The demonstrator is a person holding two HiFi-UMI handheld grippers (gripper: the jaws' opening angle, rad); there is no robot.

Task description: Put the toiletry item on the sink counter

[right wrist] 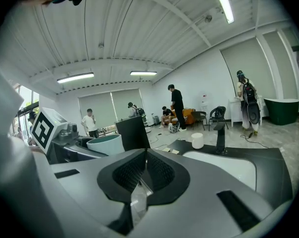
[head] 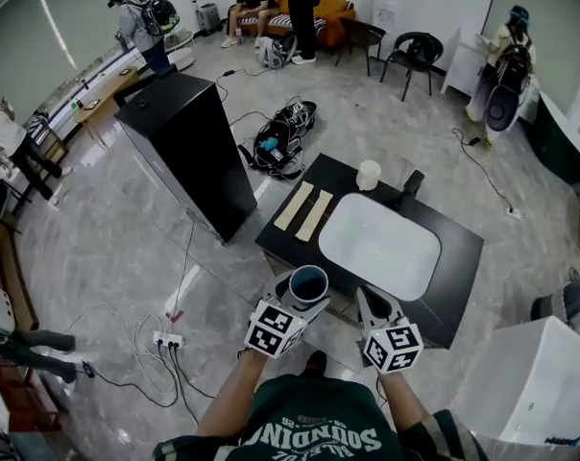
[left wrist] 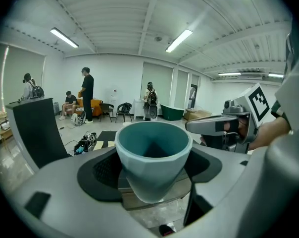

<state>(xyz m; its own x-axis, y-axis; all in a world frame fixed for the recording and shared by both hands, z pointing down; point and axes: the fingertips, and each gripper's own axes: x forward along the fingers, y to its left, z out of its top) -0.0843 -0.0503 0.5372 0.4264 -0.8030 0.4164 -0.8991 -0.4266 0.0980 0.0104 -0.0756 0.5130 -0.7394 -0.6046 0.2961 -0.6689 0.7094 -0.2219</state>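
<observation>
Close under the head camera, the left gripper (head: 300, 301) has its jaws clamped on an upright, faceted teal cup (left wrist: 152, 155), held in the air at the near edge of the black table (head: 463, 257). The right gripper (right wrist: 142, 170) beside it has its jaws pressed together on nothing. Beyond, the table carries a white basin (head: 381, 243), a faucet (head: 412, 185), a small white cup (head: 368, 174) and two pale strips (head: 304, 209), and a black cabinet (head: 189, 152) stands on the grey marbled floor (head: 108, 248).

Dark green shirt (head: 314, 428), white lettering
</observation>
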